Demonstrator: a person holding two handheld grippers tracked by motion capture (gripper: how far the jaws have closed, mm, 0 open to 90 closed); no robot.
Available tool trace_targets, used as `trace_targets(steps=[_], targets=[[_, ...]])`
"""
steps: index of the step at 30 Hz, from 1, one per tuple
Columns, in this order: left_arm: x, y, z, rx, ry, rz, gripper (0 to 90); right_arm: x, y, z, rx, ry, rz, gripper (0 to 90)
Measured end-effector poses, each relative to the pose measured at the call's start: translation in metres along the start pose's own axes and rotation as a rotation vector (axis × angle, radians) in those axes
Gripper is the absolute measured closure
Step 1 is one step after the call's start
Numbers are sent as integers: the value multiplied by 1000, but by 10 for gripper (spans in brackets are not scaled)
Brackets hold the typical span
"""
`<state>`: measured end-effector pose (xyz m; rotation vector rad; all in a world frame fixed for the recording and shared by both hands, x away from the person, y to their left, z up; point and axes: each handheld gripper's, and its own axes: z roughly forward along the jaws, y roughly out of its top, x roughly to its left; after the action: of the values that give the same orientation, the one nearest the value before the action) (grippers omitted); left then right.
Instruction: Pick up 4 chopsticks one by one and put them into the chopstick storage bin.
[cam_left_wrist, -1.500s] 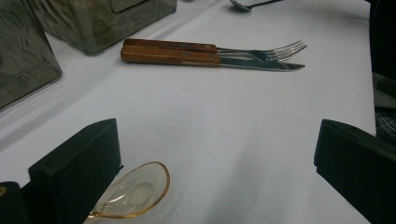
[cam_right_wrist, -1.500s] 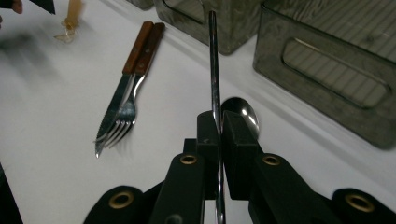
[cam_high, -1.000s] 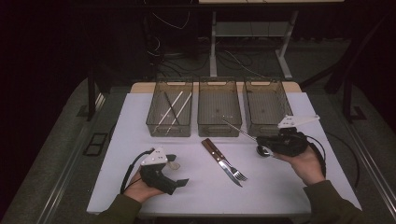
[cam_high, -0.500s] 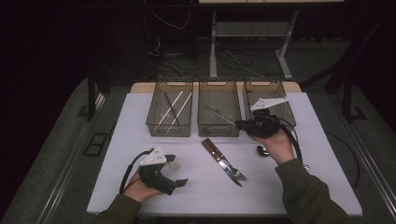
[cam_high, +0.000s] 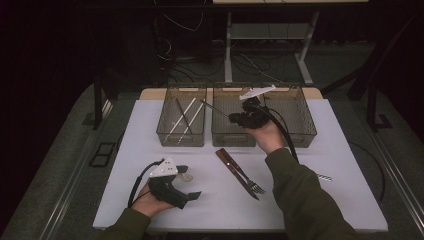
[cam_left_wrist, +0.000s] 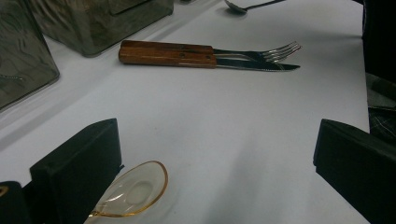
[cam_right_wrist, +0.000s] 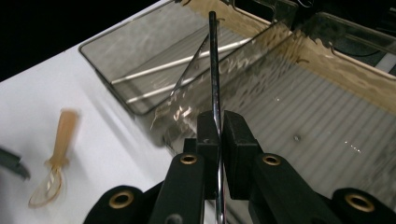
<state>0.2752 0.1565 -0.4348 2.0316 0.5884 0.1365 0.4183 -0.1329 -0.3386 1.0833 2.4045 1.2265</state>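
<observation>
While the right gripper (cam_right_wrist: 217, 135) is holding its fingers clamped together on a thin metal utensil (cam_right_wrist: 213, 60), the shaft is sticking out past the fingertips and pointing over the wall between the left bin (cam_high: 165, 131) and the middle bin (cam_high: 227, 137); in the high view that utensil (cam_high: 216, 110) is hanging in the air above the middle bin, with the right gripper (cam_high: 246, 118) riding over that bin's right part. Which end of the utensil is being gripped cannot be told. Pale thin sticks (cam_high: 184, 116) are lying in the left bin, and a third bin (cam_high: 304, 131) is sitting just beside the middle one on the right. In front of the bins, a wooden-handled knife (cam_left_wrist: 254, 66) and fork (cam_left_wrist: 261, 53) are lying side by side, touching, on the white desk (cam_high: 210, 200). Nearer the person, the left gripper (cam_high: 176, 186) is resting on the desk with its fingers (cam_left_wrist: 79, 163) standing wide apart, gripping nothing, and a clear amber spoon (cam_left_wrist: 133, 190) is lying just beside its left finger.
</observation>
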Motion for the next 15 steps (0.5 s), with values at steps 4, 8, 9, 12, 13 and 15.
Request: trace_targets(steps=[4,8,9,12,13,15], targets=[[0,0,0,-2,-3,0,0,3,13,13,-1,-1,7,861],[1,0,0,-1,-3,4,0,8,25,28,3,-4,5,860],[1,0,0,5,-3,9,0,10,28,32,4,-3,5,860],[1,0,1,3,-3,10,0,13,35,44,13,-6,6,860],[1,0,1,3,-3,9,0,14,37,48,14,-2,10,860],[1,0,0,1,-6,10,0,17,42,57,22,-6,14,860]])
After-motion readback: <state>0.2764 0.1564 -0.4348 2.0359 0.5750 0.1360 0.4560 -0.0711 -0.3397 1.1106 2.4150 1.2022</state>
